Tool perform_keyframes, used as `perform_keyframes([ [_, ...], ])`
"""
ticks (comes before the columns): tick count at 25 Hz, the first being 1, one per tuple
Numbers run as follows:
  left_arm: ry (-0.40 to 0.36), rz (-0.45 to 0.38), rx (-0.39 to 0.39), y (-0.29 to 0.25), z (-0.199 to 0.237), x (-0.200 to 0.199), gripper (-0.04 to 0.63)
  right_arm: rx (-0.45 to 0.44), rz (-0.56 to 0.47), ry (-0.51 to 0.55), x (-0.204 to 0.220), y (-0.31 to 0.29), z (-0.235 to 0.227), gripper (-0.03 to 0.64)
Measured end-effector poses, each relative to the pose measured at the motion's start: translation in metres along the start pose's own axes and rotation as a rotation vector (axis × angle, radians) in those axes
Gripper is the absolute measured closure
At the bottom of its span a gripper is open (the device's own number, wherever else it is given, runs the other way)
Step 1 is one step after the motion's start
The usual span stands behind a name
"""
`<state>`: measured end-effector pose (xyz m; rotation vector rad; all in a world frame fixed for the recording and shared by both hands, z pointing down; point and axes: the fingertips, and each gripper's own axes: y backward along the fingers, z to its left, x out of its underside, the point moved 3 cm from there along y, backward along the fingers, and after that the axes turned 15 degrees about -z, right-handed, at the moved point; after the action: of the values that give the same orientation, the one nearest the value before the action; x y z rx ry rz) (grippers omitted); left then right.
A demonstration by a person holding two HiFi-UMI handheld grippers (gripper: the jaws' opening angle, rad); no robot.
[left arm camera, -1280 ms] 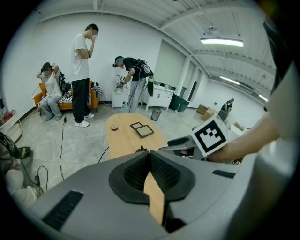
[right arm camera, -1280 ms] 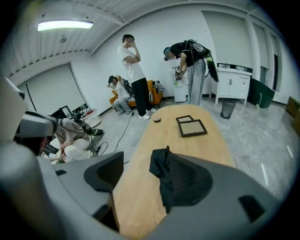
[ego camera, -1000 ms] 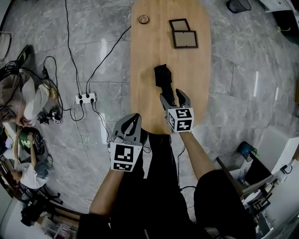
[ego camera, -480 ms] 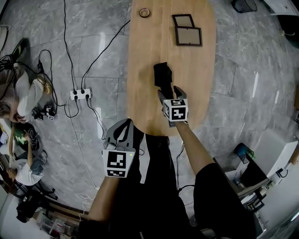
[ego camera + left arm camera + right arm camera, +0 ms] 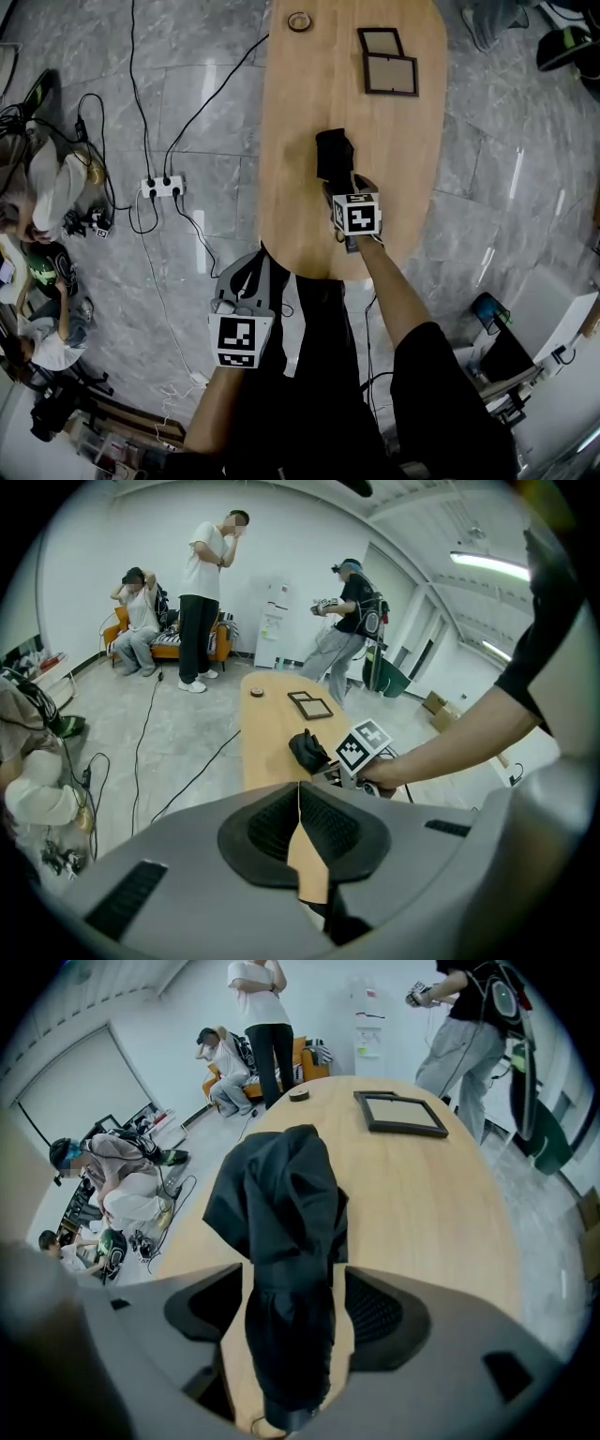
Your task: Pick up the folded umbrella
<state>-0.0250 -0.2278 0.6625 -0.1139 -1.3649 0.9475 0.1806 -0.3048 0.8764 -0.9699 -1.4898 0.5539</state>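
Lying lengthwise on the wooden table [image 5: 291, 112]: the black folded umbrella [image 5: 334, 153] | its near end sits right between the right gripper's [image 5: 295, 1307] jaws, which have just been opening wide, small gap each side, not pinched | left gripper [image 5: 300, 803] clamped together on nothing, just off the table's near edge
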Motion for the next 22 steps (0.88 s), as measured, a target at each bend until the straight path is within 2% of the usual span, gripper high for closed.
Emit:
perform_keyframes([
  [8,0.030,0.010,-0.008,0.001,0.004,0.005,0.580,-0.005,0.055,0.050,0.006,-0.013,-0.004,0.288],
  [13,0.033,0.023,-0.006,0.001,0.003,0.010,0.580,0.033,0.085,0.150,0.003,-0.015,0.001,0.285],
  [16,0.037,0.024,-0.005,0.001,0.001,0.013,0.580,0.049,0.090,0.174,0.003,-0.015,0.003,0.287],
  [22,0.045,0.024,-0.009,0.002,0.001,0.014,0.580,0.036,0.131,0.188,0.003,-0.017,0.011,0.345],
])
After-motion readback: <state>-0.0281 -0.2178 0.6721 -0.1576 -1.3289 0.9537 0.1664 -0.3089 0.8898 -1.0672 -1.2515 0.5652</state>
